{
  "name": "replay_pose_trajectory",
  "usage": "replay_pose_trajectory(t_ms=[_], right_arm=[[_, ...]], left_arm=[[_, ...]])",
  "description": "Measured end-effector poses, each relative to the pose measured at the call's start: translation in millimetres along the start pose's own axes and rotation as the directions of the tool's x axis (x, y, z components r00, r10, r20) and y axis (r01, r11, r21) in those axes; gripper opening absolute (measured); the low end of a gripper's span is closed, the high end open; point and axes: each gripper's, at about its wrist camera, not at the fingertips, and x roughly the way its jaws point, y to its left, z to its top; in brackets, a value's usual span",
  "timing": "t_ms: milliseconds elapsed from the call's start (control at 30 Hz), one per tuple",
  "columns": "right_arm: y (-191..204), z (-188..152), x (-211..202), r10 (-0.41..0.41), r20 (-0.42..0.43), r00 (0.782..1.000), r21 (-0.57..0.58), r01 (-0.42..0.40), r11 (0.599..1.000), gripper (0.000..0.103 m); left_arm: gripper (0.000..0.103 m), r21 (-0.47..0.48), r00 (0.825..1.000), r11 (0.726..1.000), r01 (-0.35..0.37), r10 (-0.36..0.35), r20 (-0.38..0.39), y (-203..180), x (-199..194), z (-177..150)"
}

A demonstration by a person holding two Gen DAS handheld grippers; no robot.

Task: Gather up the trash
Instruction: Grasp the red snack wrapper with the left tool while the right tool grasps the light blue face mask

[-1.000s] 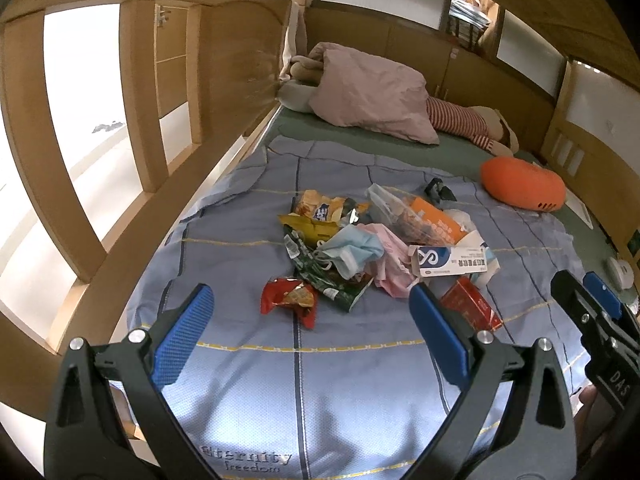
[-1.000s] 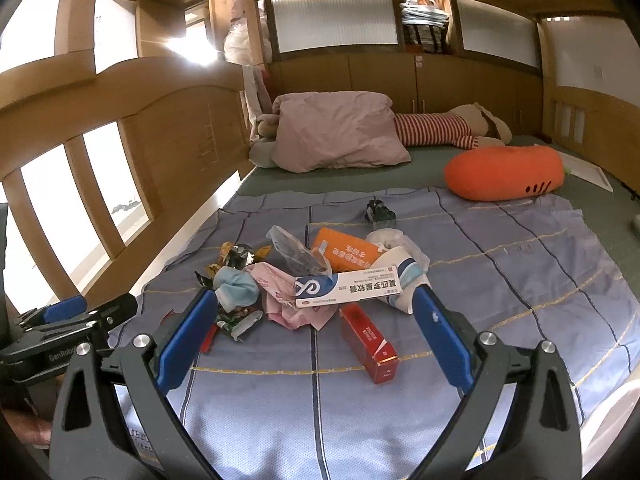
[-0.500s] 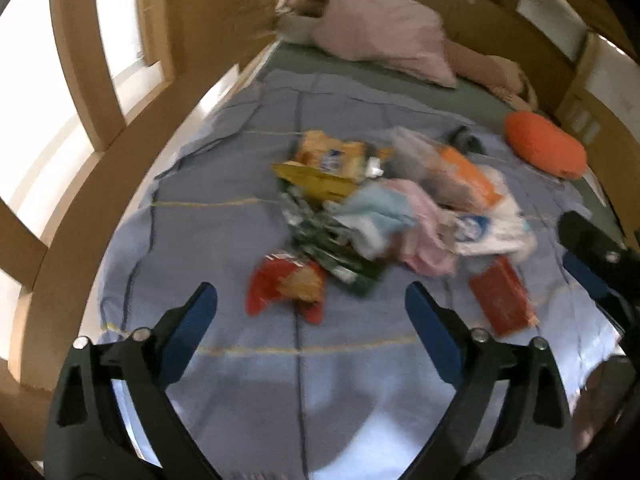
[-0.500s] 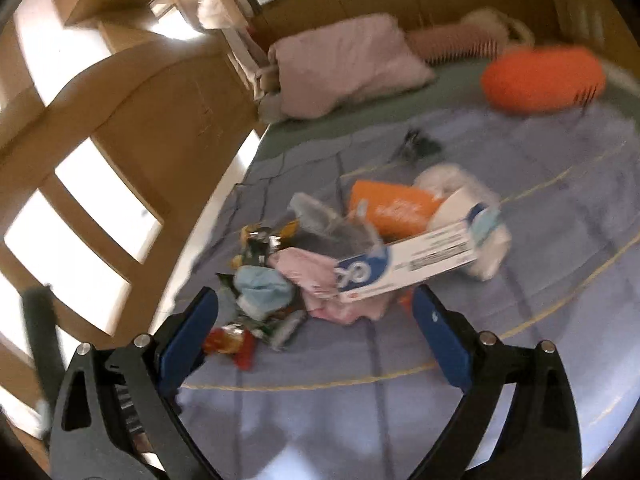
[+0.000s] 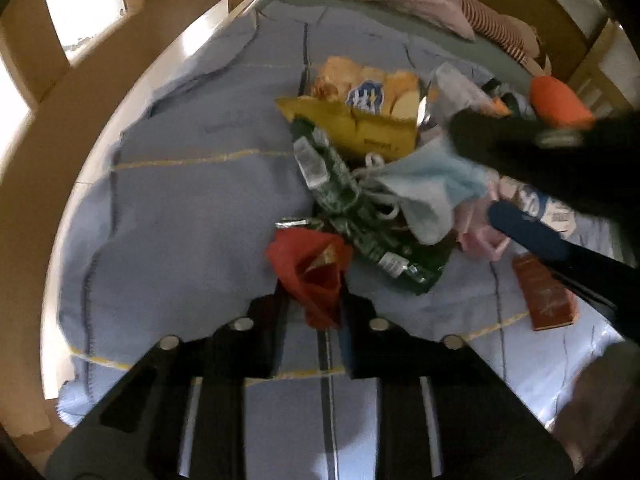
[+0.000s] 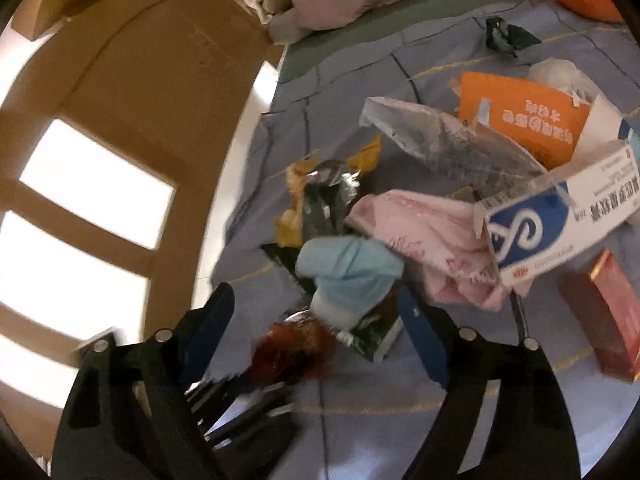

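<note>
**On the bed: first pieces of rubbish taken up**

On the blue bedspread (image 5: 180,208) a heap of rubbish is spread out. The left hand-held gripper (image 5: 310,304) has just been closing, and its jaws are now drawn narrow around the near end of a red wrapper (image 5: 308,264), which is pinched between them at the front edge of the heap. The right hand-held gripper (image 6: 316,320) is set wide, though its jaws have just been closing a little; a crumpled blue face mask (image 6: 348,276) lies between them, and no contact with the pads can be made out.

Beyond the mask lie a green packet (image 5: 360,216), a yellow snack bag (image 5: 360,120), a pink tissue pack (image 6: 432,248), a white and blue carton (image 6: 560,216), an orange box (image 6: 520,120) and a red box (image 6: 612,312).

The wrapper is judged to be light, thin and crinkly, so it is best held by a bunched fold, as a single slick layer may slip. The mask is soft and will compress, so it should be taken at its bulky middle, not by the loose ear loops. The cartons are stiffer, probably hollow, and are best gripped across their narrow faces.
</note>
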Motion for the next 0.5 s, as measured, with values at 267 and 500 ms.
replay_pose_trajectory(t_ms=[267,500], right_arm=[[-6.1,6.6,22.2,-0.028,-0.087,0.996,-0.017,0.027,0.999,0.014],[10.3,-13.6,-75.4,0.077,0.021,0.997,-0.06,-0.076,0.995,0.009]], left_arm=[[0.022,-0.004,0.956,0.998,0.066,-0.062,0.287,15.7,-112.8,-23.4],[0.022,0.051,0.912,0.991,0.124,-0.134,0.388,0.5,-166.6,-53.2]])
